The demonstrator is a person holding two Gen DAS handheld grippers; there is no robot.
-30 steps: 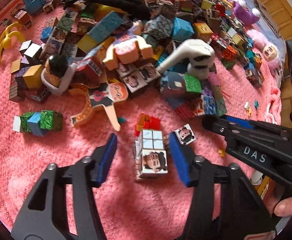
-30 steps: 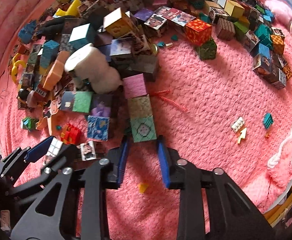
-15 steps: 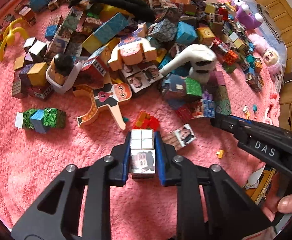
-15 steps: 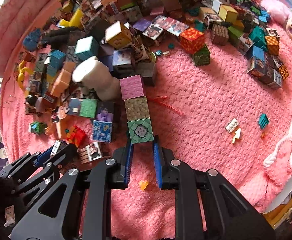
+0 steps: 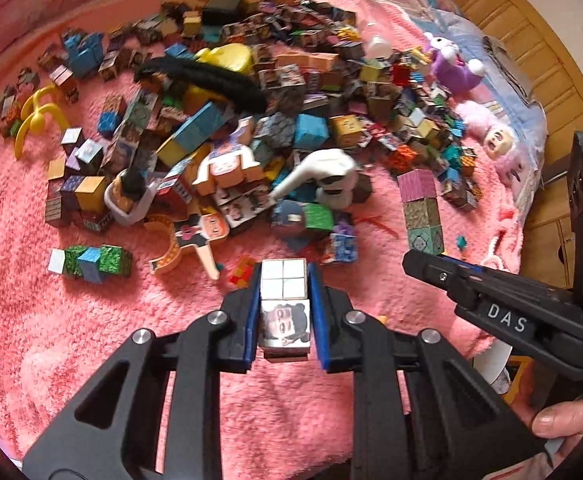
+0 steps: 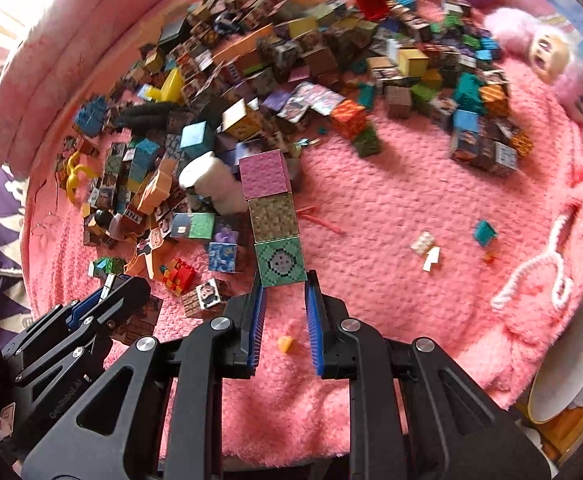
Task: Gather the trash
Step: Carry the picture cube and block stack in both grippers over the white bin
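1. Left gripper (image 5: 284,307): jaws narrow, clamped on a photo-printed block (image 5: 284,307), blue pads against both its side faces. Top face a grid of four pale panes; near face a cartoon head. Whether it is clear of the pink blanket (image 5: 91,340) cannot be told.
2. Right gripper (image 6: 284,312): jaws narrow, gripping the near end of a three-cube column (image 6: 273,220) (pink, brown-speckled, green-pixelled). The green cube (image 6: 280,257) sits at the pad tips only; the rest projects toward 12 o'clock.
3. Remaining items: dense cube heap (image 6: 331,72) from 10 to 2 o'clock; small yellow scrap (image 6: 284,343) between the right pads; white arrow piece (image 6: 431,258) at 3 o'clock.
4. Handling note, as judged: the column is held by its last cube alone, so the joints may part; lift level and slowly, or seat the pads deeper first. Keep the left block square between its pads.
5. Legible writing: "DAS" in white on the right gripper body, left-wrist view. Lettering on one block in the heap is too small to read with confidence.
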